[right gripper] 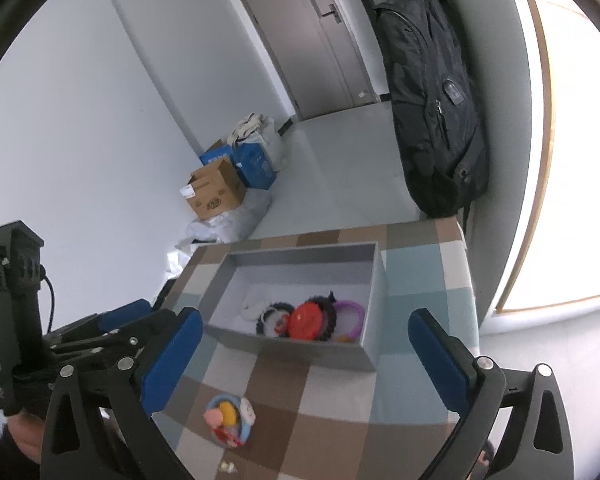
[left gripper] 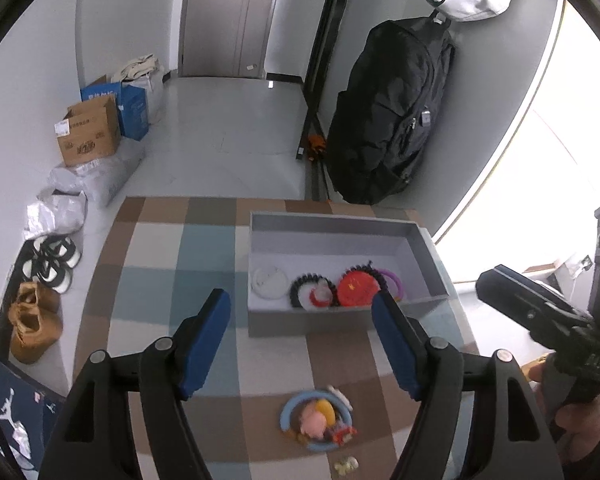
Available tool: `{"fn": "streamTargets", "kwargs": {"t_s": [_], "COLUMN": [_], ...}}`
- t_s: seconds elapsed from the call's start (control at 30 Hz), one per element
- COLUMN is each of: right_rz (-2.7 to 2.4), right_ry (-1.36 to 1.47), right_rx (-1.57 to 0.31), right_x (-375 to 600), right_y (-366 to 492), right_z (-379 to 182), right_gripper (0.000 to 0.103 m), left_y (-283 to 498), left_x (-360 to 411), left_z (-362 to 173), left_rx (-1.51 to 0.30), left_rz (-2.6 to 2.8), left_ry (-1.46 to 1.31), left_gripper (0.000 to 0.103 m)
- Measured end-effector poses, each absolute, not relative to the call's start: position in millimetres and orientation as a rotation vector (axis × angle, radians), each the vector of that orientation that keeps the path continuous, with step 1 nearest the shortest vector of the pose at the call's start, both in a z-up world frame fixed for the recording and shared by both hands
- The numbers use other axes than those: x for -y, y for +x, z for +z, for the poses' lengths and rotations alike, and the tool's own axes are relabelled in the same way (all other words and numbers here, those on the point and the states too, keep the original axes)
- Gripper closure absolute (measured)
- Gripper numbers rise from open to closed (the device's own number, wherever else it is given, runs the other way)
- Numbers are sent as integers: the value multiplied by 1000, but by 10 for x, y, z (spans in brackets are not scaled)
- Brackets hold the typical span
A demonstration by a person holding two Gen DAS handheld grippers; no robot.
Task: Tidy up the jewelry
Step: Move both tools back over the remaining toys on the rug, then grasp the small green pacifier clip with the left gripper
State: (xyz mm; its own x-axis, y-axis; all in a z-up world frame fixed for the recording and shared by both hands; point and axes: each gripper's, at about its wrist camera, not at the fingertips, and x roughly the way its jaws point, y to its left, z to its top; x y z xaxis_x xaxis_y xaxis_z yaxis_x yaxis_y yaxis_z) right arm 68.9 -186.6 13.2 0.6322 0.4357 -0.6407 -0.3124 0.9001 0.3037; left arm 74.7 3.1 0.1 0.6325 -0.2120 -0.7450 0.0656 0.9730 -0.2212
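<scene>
Nearest of all, a tiny pale yellow-white trinket [left gripper: 346, 465] lies loose on the checked brown, blue and cream cloth of the surface [left gripper: 148, 248], close to the near edge. Just beyond it sits the blue ring-shaped bracelet with pink, yellow and red charms bunched on it [left gripper: 318, 420]; it lies flat, roughly round, so no long axis dictates the approach.

The left tongs [left gripper: 300, 344] hang released, blue pads spread wide, and the bracelet lies between and slightly nearer than their tips, almost on their centre line. From the right wrist view the same bracelet [right gripper: 230, 420] sits low and to the left, close under the left-hand pad of the right tongs [right gripper: 304, 354], which are also spread wide and hold nothing. So I judge the left tongs better placed: they need mostly a drop toward the cloth, while the right tongs would have to shift sideways first.

Farther on, touching nothing loose, stands the open grey rectangular cardboard box [left gripper: 332, 220], its long side running across the left view. Inside, along its near wall, lie a white round piece [left gripper: 269, 280], a black beaded bracelet [left gripper: 306, 288], a red disc [left gripper: 358, 289] and a purple ring [left gripper: 392, 280]. The carry would go forward and a little right.
</scene>
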Motion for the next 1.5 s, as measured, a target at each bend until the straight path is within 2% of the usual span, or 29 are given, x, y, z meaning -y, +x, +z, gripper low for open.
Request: {"fn": "streamTargets", "kwargs": {"t_s": [0.27, 0.43, 1.0, 1.33, 1.37, 1.5], "right_rz": [441, 434, 374, 358, 355, 349], "right_ry": [142, 165, 229, 238, 243, 292], "right_rx": [-791, -826, -908, -920, -921, -927], "right_x": [1870, 1893, 2021, 2081, 2096, 2180], "right_y": [411, 305, 128, 78, 77, 74], "right_z": [55, -52, -382, -390, -392, -402], "right_gripper": [0, 0, 0, 0, 0, 0], "left_y": [447, 255, -13, 0, -7, -50], "left_x": [-102, -111, 235, 516, 548, 690], "left_z": [-66, -188, -721, -839, -844, -815], "left_rx": [-902, -945, -1137, -1130, -1124, -1108], "left_rz": [-141, -165, -202, -194, -192, -215], "left_ry": [-239, -285, -165, -26, -8, 71], "left_gripper": [22, 22, 22, 22, 26, 57]}}
